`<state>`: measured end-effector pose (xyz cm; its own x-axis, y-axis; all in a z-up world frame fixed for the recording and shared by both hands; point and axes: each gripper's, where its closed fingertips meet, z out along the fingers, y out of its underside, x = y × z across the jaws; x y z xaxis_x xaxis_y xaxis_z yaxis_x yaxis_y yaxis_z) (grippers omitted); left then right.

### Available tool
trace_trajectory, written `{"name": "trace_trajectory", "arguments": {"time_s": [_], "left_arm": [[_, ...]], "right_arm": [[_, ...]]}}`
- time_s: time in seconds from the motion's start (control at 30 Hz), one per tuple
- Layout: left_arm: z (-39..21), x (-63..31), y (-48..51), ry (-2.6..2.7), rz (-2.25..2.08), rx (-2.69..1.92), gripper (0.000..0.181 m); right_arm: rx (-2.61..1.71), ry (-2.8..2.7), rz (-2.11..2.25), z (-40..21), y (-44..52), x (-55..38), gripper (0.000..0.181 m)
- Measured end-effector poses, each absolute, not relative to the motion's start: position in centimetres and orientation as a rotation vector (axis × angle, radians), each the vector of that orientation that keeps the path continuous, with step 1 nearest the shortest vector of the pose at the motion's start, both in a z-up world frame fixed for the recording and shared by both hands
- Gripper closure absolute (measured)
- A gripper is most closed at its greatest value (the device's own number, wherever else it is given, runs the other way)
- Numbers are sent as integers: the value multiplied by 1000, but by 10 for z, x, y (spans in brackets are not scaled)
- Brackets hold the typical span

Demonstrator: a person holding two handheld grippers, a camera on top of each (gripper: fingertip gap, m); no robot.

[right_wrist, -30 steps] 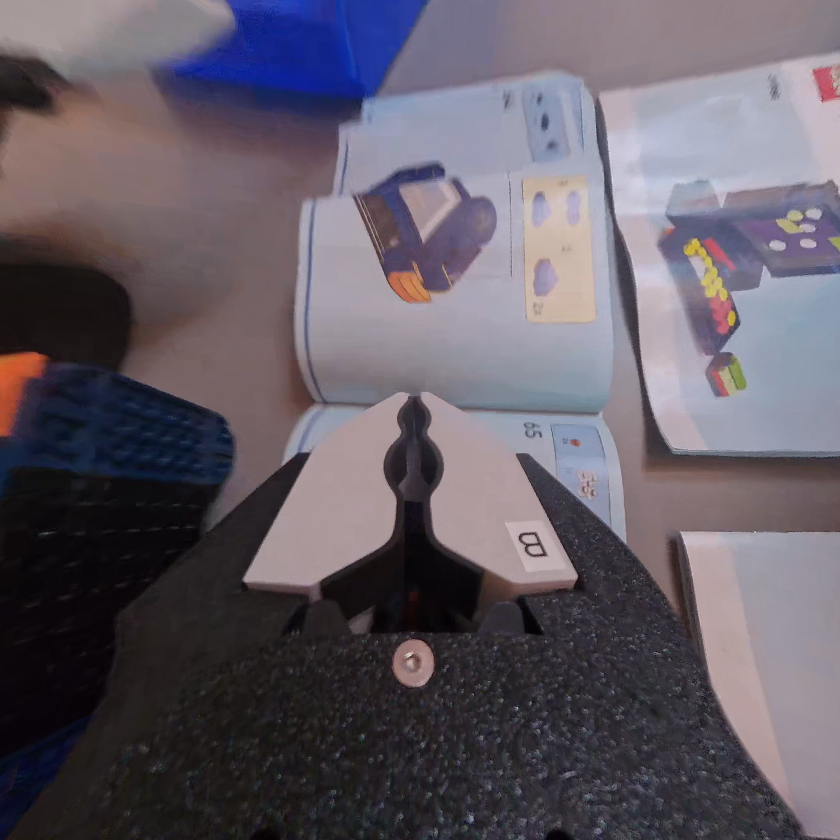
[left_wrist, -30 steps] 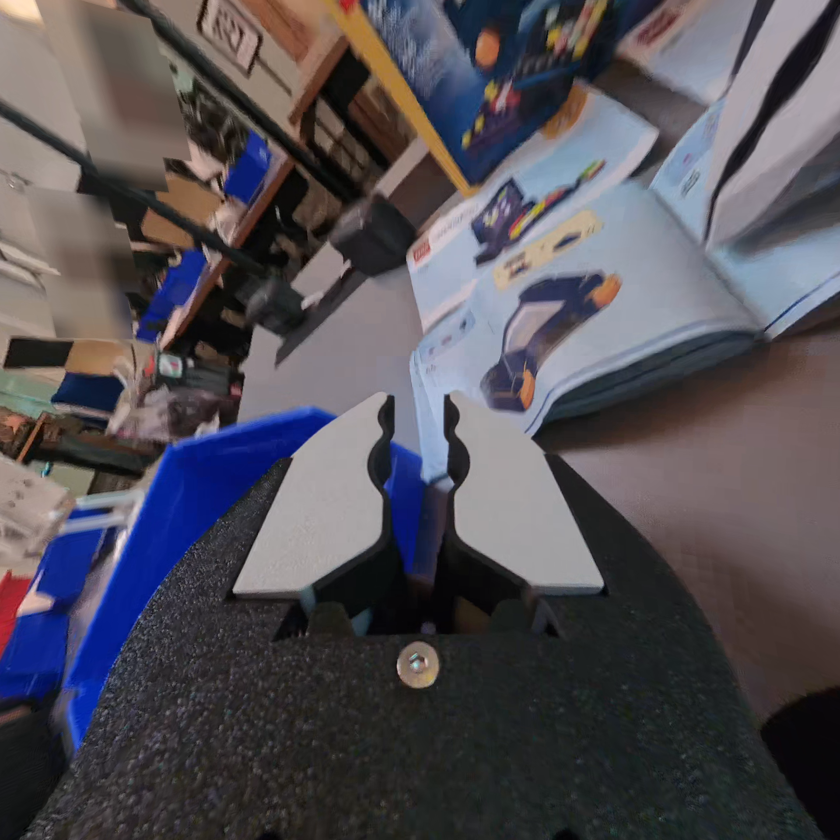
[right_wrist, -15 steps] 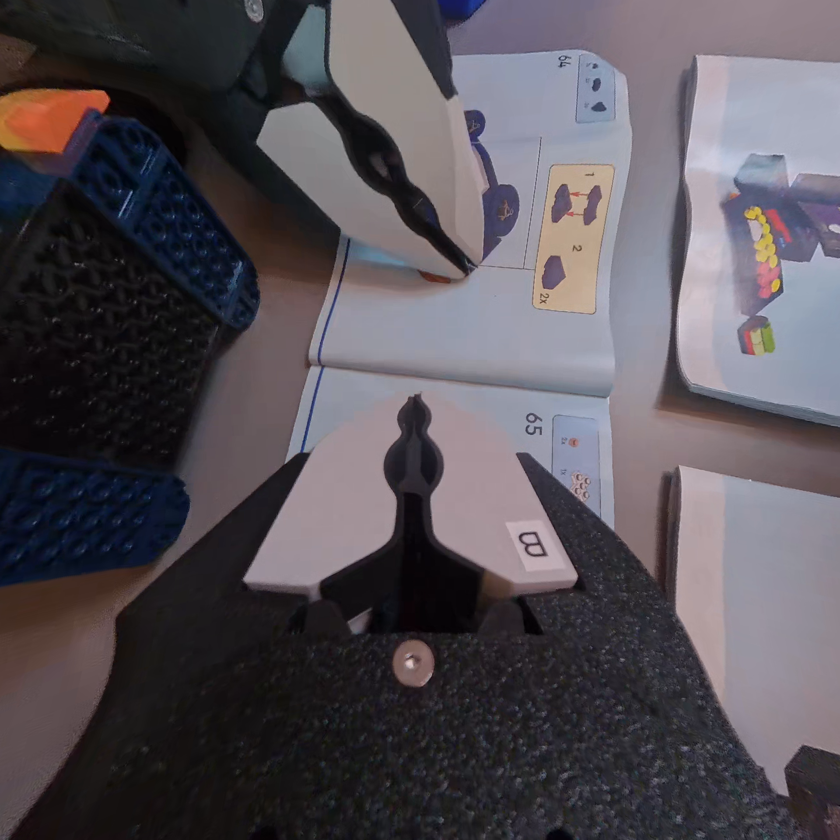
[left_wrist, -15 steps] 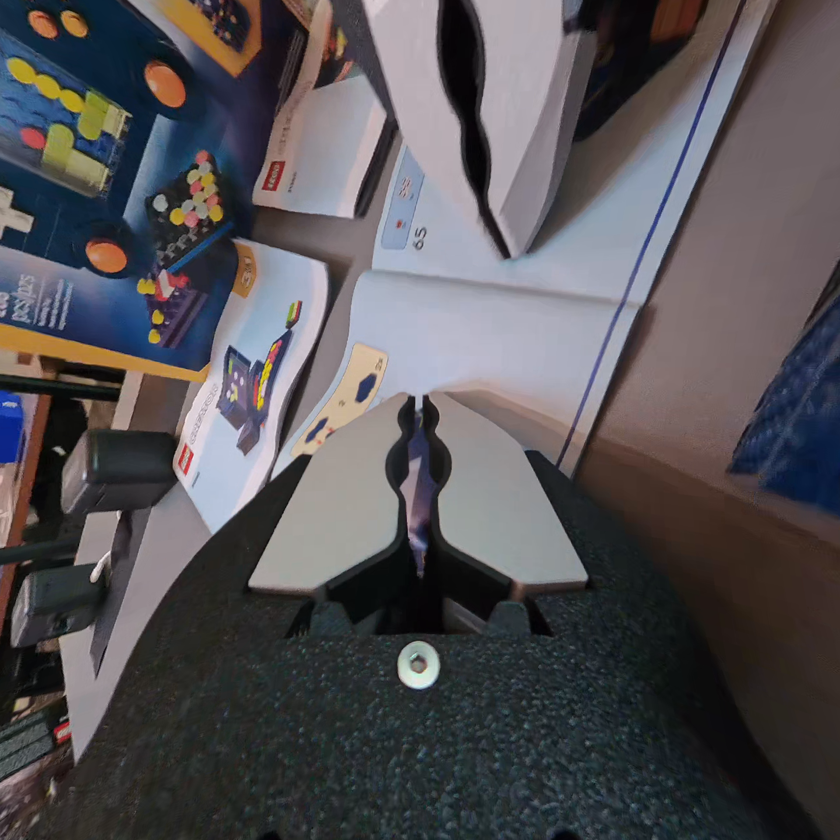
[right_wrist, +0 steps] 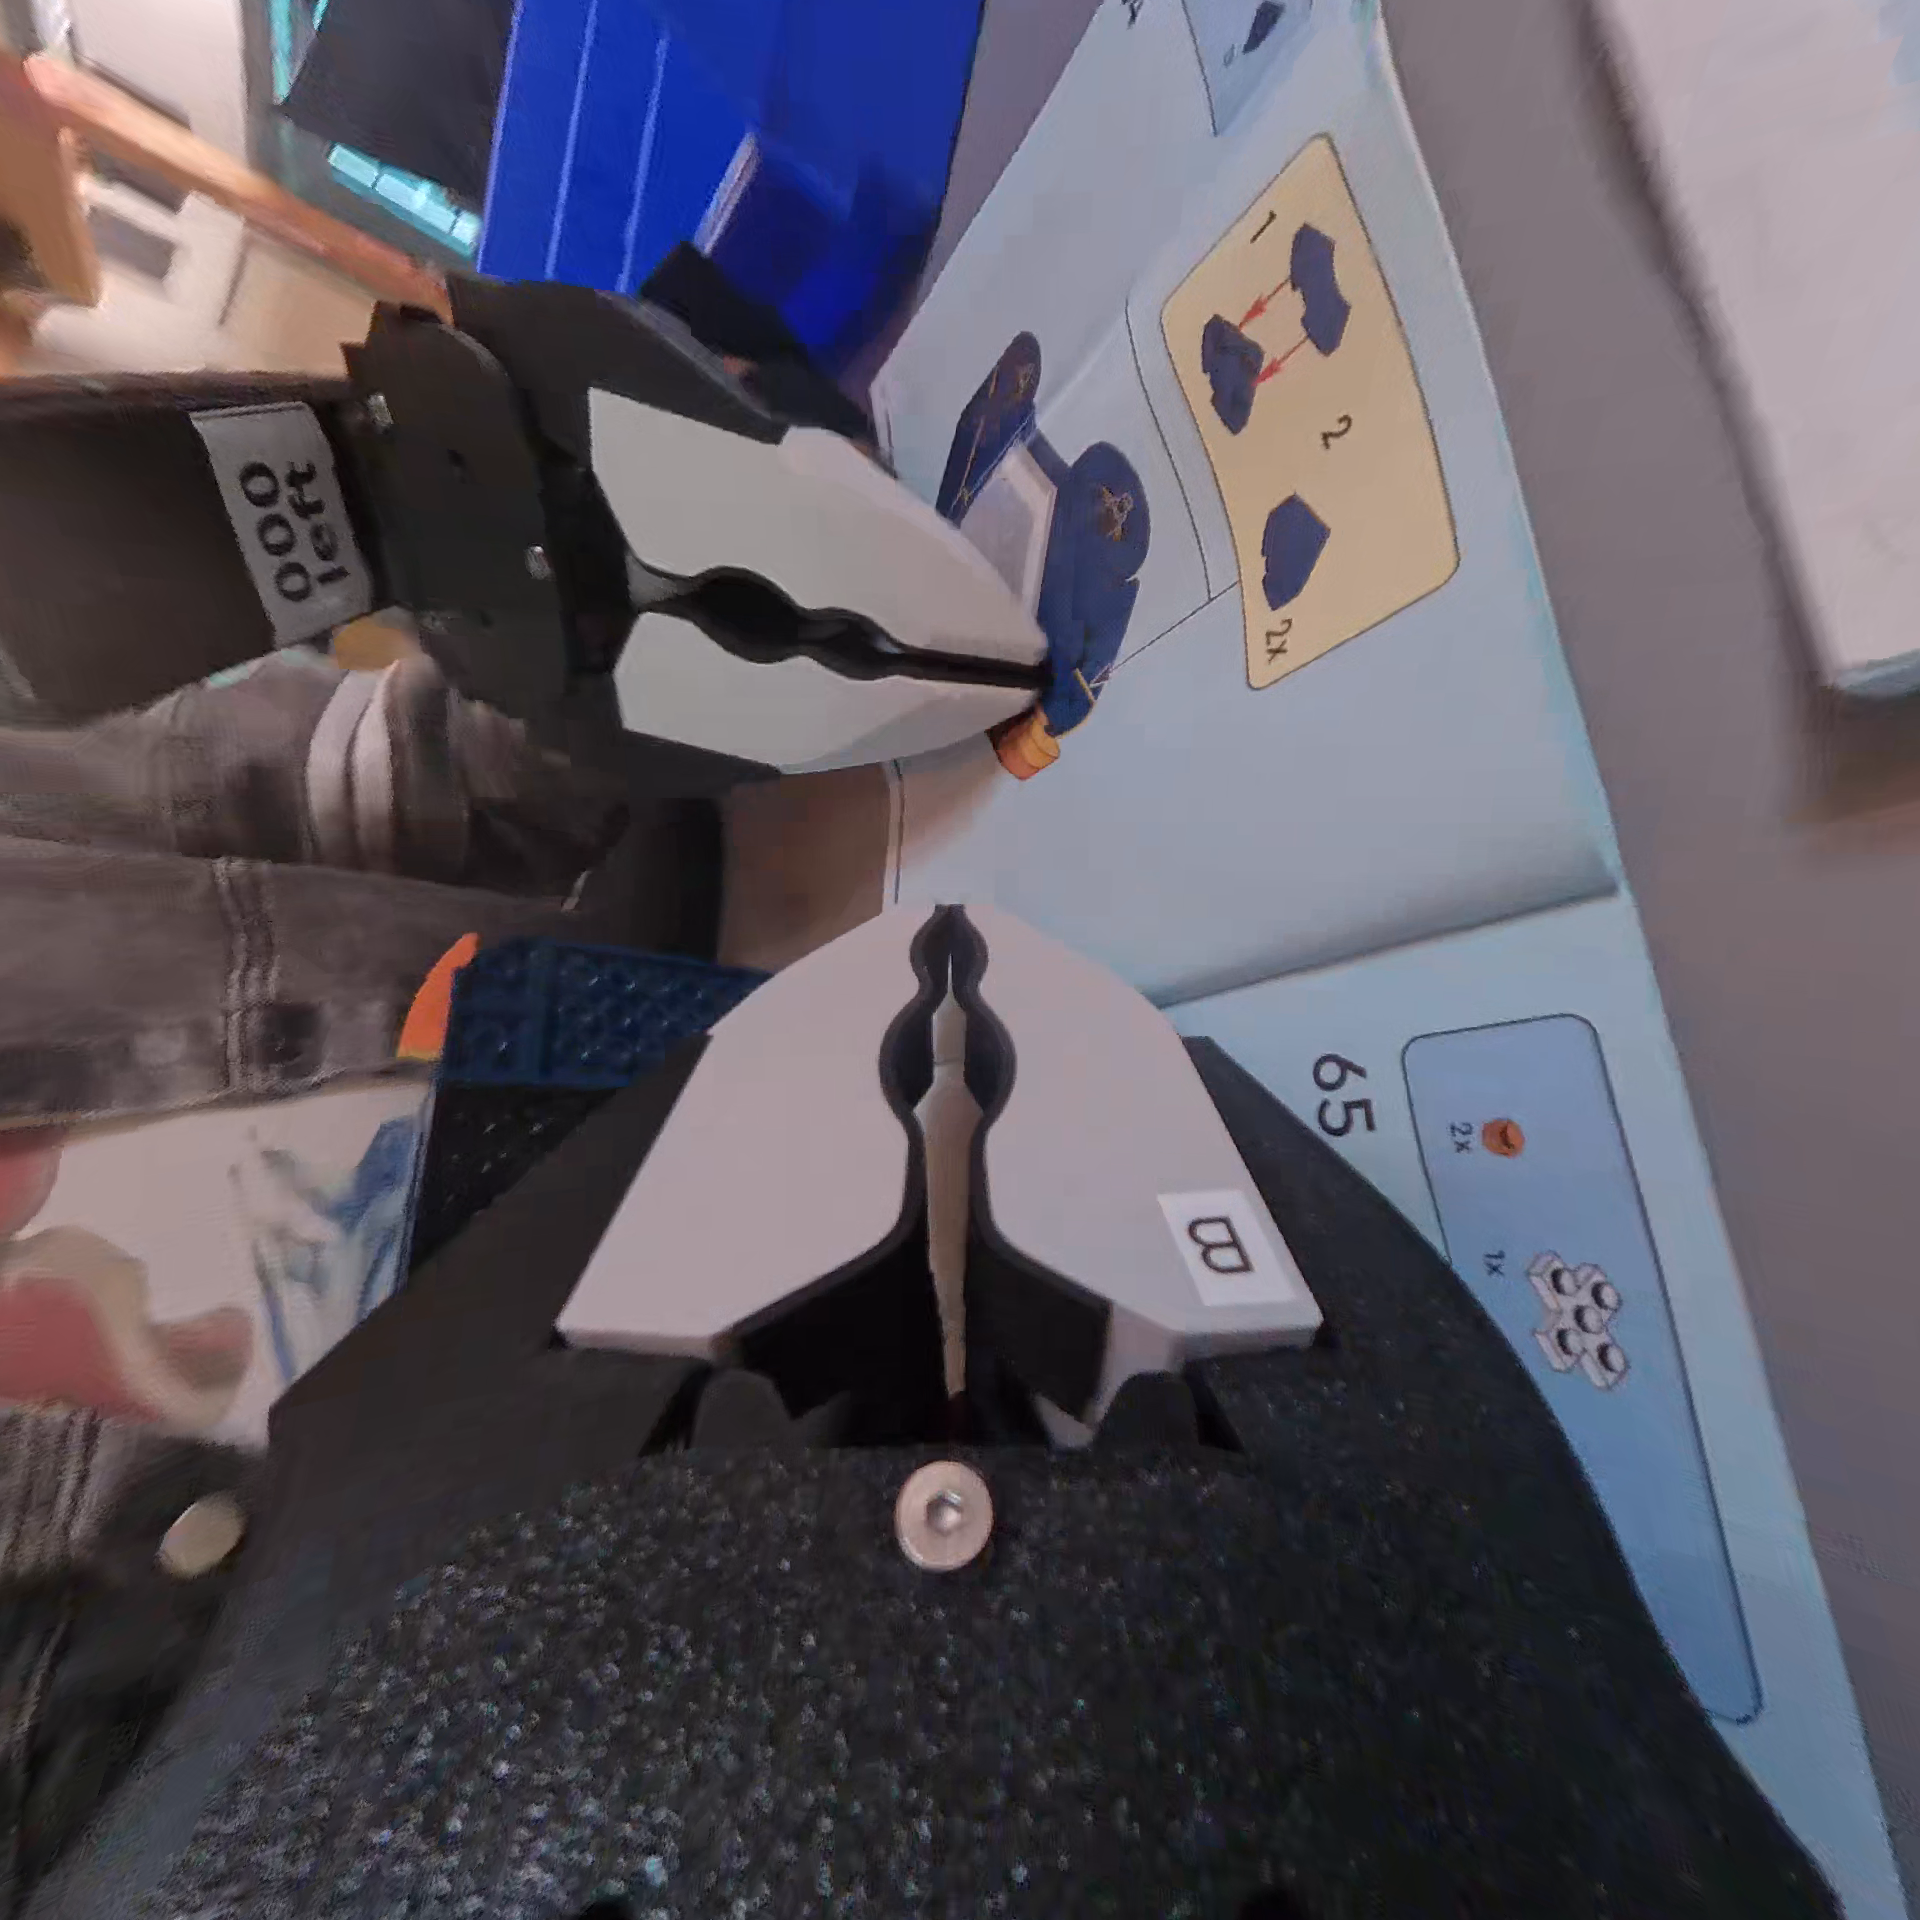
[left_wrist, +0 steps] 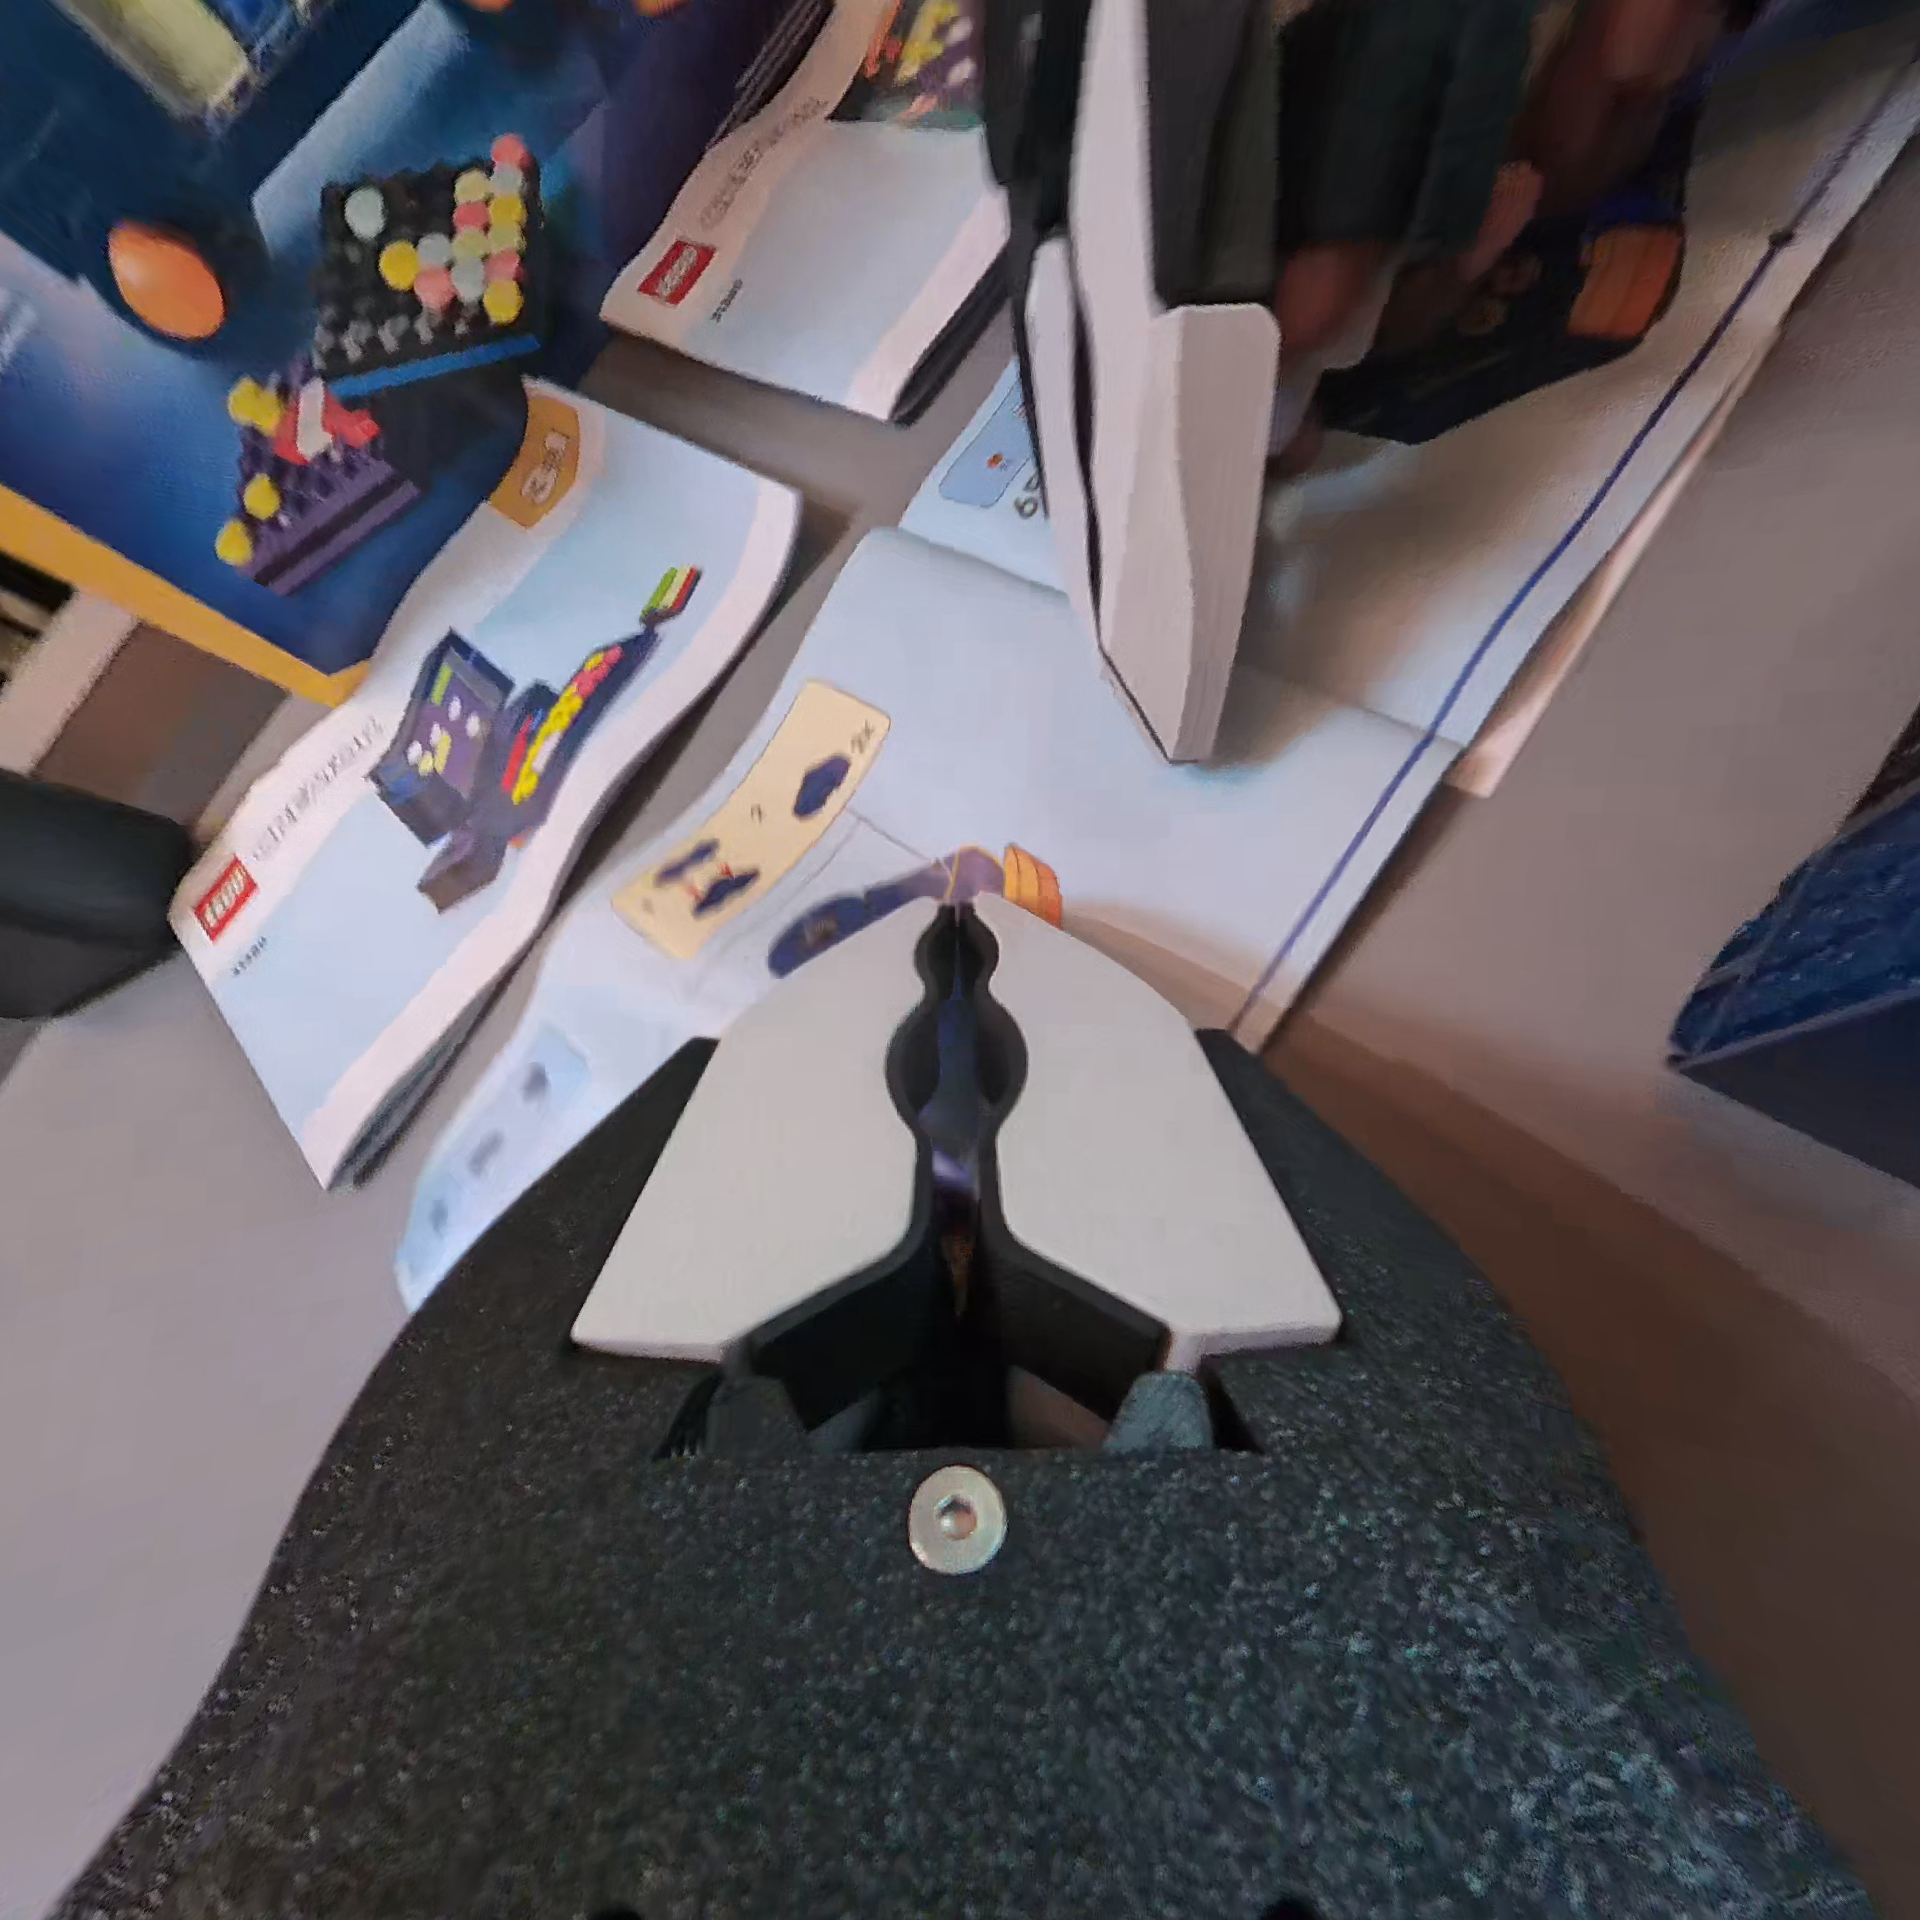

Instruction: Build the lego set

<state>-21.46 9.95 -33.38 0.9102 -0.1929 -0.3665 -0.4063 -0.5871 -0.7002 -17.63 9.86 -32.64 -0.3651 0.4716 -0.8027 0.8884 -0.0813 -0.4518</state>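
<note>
Left gripper point(right_wrist: 1039, 670): fingers pressed together, tips touching the open instruction booklet point(right_wrist: 1226, 790) at its printed model picture.
Right gripper point(right_wrist: 951, 920): fingers pressed together with nothing between them, hovering over the booklet's lower page.
Lego model point(right_wrist: 582, 1013): dark blue, studded, orange-tipped, just left of the right gripper.
Desk point(left_wrist: 135, 1195): carries two more booklets and the set's box point(left_wrist: 156, 312).

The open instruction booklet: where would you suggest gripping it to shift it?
Take the open instruction booklet at its blue-lined side edge, coming in low along the table from that side: it lies flat, so only the thin edge can be pinched.
</note>
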Motion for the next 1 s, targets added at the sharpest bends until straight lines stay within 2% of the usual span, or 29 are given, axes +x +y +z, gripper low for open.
{"name": "trace_trajectory", "arguments": {"time_s": [0.13,0.2,0.23,0.3,0.33,0.47,0.57,0.6,0.7,0.93,1.0], "left_arm": [[-335,-223,91,286,133,-2256,176],[-334,-224,87,272,95,-2259,173],[-333,-227,85,286,139,-2249,168],[-320,-247,73,299,427,-2208,141],[-308,-255,63,318,590,-2184,134],[-259,-275,0,199,1009,-2159,125],[-276,-295,-69,-90,992,-2454,113],[-292,-299,-95,-178,961,-2605,116],[-329,-300,-143,-379,830,-2823,150],[-331,-279,-194,-588,680,-2865,151],[-330,-284,-202,-552,765,-2826,151]], "right_arm": [[1905,1687,-1651,-325,144,-203,181],[1853,1706,-1655,-323,142,-198,181],[1821,1754,-1614,-326,137,-195,181],[1776,1836,-1604,-326,131,-193,181],[1746,1848,-1616,-325,129,-191,181],[1698,1783,-1651,-320,127,-189,177],[1685,1794,-1645,-320,125,-188,175],[1680,1800,-1649,-320,125,-188,175],[1672,1799,-1654,-319,125,-187,174],[1631,1856,-1624,-321,120,-182,176],[1611,1882,-1581,-324,116,-179,177]]}}
